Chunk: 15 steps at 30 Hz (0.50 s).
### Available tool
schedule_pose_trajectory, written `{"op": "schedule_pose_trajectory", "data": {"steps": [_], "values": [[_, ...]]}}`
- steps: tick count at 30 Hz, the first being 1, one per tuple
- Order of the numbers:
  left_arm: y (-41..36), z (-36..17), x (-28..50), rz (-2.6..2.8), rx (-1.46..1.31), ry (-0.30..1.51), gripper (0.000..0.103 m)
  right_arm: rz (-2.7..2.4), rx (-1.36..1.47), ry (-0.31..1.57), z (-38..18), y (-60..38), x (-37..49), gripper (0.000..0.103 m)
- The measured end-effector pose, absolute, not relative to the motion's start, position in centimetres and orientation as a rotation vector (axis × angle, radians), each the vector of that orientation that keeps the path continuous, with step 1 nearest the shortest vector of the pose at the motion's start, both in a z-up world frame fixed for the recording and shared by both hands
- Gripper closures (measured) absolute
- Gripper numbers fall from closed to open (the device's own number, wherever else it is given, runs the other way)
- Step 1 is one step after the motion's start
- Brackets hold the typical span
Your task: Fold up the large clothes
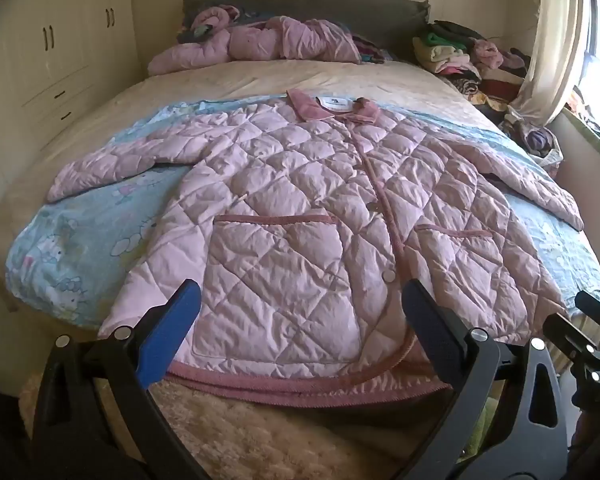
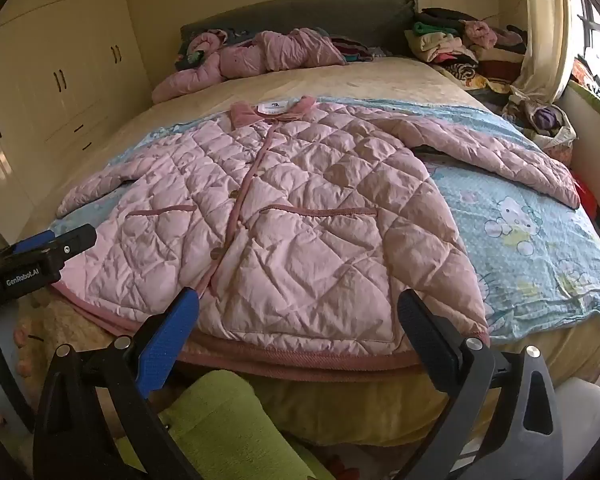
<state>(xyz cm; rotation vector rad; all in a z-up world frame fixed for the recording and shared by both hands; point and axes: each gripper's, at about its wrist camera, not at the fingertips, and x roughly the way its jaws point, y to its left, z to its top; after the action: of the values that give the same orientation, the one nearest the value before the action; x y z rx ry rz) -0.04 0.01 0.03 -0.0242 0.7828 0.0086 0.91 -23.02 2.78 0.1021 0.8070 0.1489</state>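
A pink quilted jacket [image 1: 300, 208] [image 2: 284, 216] lies flat and face up on the bed, buttoned, collar at the far end, both sleeves spread out to the sides. Its hem hangs at the bed's near edge. My left gripper [image 1: 300, 300] hovers over the left half of the hem, jaws wide open, nothing between them. My right gripper [image 2: 300, 304] hovers over the right half of the hem, also open and empty. The left gripper's tip shows at the left edge of the right wrist view.
A blue cartoon-print sheet [image 2: 520, 232] lies under the jacket on a beige bed [image 1: 260, 76]. A crumpled pink garment [image 1: 260, 42] sits by the headboard. Stacked clothes [image 1: 460, 56] fill the far right corner. Wardrobes [image 1: 52, 48] stand left, a curtained window right.
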Motion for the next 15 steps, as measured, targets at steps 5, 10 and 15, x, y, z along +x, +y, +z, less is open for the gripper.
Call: {"op": "schedule_pose_trajectory", "data": {"steps": [5,10,15], "values": [[0.02,0.00,-0.03,0.006,-0.017,0.790,0.009,0.150,0.099,0.797,2.76,-22.45,0.59,0.004],[0.00,-0.01,-0.05,0.006,-0.015,0.789,0.009,0.147,0.088,0.801,3.15,-22.61,0.86,0.004],[0.07,0.02,-0.09,0.005,-0.016,0.787,0.009,0.140,0.072,0.794,3.42,-22.54,0.88,0.004]]}}
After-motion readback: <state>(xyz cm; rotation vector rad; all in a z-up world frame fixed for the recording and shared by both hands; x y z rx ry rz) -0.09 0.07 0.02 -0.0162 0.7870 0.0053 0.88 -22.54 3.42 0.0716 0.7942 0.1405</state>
